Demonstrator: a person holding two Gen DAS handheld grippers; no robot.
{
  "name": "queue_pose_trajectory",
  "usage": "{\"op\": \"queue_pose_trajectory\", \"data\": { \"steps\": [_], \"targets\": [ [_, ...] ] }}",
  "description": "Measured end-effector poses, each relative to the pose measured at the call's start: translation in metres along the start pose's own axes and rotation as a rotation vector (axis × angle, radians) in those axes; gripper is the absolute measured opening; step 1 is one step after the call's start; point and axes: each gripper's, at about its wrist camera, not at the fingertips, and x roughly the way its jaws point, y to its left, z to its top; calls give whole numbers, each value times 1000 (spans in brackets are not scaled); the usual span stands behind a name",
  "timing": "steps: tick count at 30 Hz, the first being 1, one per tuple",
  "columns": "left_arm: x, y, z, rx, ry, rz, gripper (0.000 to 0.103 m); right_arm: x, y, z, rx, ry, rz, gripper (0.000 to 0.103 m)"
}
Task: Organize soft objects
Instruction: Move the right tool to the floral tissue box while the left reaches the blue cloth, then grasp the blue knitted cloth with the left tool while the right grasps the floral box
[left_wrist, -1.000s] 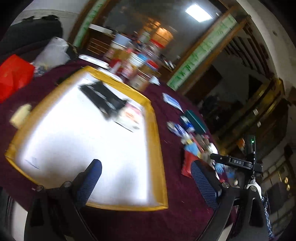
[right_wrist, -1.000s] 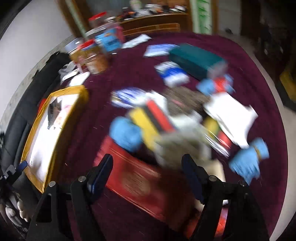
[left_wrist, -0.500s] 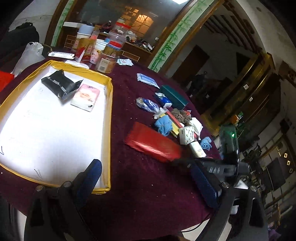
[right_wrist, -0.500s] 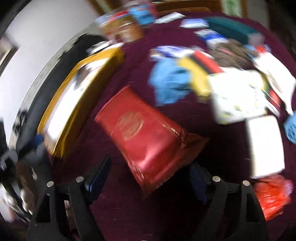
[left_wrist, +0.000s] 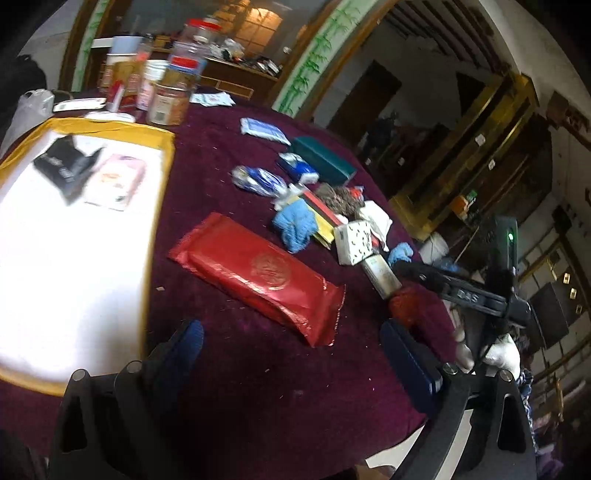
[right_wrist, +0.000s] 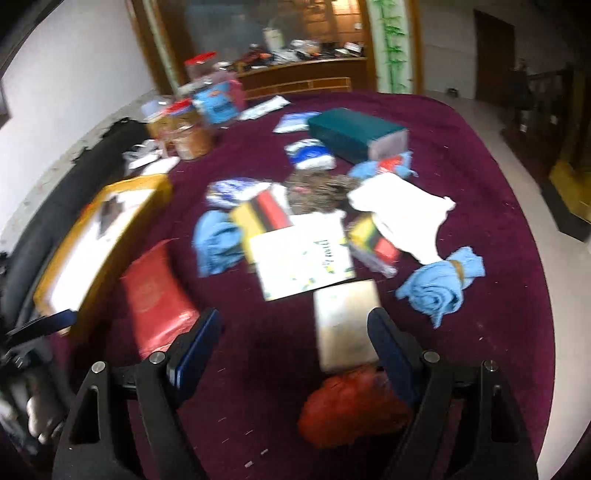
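Note:
A long red foil packet (left_wrist: 258, 273) lies on the maroon tablecloth (left_wrist: 280, 387) right of a gold-rimmed white tray (left_wrist: 162, 192), which holds a black packet (left_wrist: 64, 168) and a pink packet (left_wrist: 114, 181). My left gripper (left_wrist: 291, 350) is open and empty just short of the red packet. My right gripper (right_wrist: 295, 339) is open and empty, over a beige packet (right_wrist: 345, 321) and a red mesh bundle (right_wrist: 351, 406). The red packet also shows in the right wrist view (right_wrist: 155, 299). Blue cloths (right_wrist: 218, 240) (right_wrist: 443, 284), a white cloth (right_wrist: 402, 210) and a white patterned tissue pack (right_wrist: 303, 254) lie mixed in a pile.
A dark green box (right_wrist: 354, 133), blue-white packets (left_wrist: 258, 179) and jars (left_wrist: 173, 92) stand at the far side. The right gripper's body (left_wrist: 465, 291) shows at the table's right edge in the left wrist view. The table edge curves near on the right.
My left gripper has swung right from the tray to the red packet. The right view has swung from the red packet to the beige packet and red bundle.

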Motion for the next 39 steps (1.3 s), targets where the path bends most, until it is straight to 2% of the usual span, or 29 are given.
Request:
{"op": "queue_pose_trajectory", "data": {
  "steps": [5, 8, 13, 16, 19, 24, 29, 31, 32, 34, 39],
  "targets": [
    [26, -14, 9, 10, 48, -5, 98, 28, 4, 12, 14, -13, -52, 81],
    [34, -15, 14, 0, 66, 1, 98, 41, 3, 21, 27, -16, -40, 81],
    [41, -13, 20, -1, 83, 36, 98, 60, 7, 30, 5, 0, -46, 82],
    [48, -12, 30, 4, 83, 59, 98, 65, 12, 31, -26, -23, -63, 83],
    [57, -18, 43, 55, 70, 104, 98, 65, 11, 28, -36, -46, -39, 77],
    [86, -37, 65, 189, 71, 151, 98, 54, -1, 25, 29, -87, 37, 66],
    [135, -49, 79, 329, 124, 232, 98, 45, -12, 25, 97, -111, 94, 60],
    [156, -48, 83, 349, 154, 260, 98, 42, -13, 25, 108, -125, 103, 56],
    [163, -47, 85, 348, 165, 266, 98, 40, -13, 25, 112, -133, 114, 46],
    [176, -47, 89, 345, 181, 271, 98, 35, -15, 26, 117, -157, 130, 40],
    [200, -48, 92, 346, 195, 289, 98, 38, -11, 27, 96, -142, 125, 42]
  ]
}}
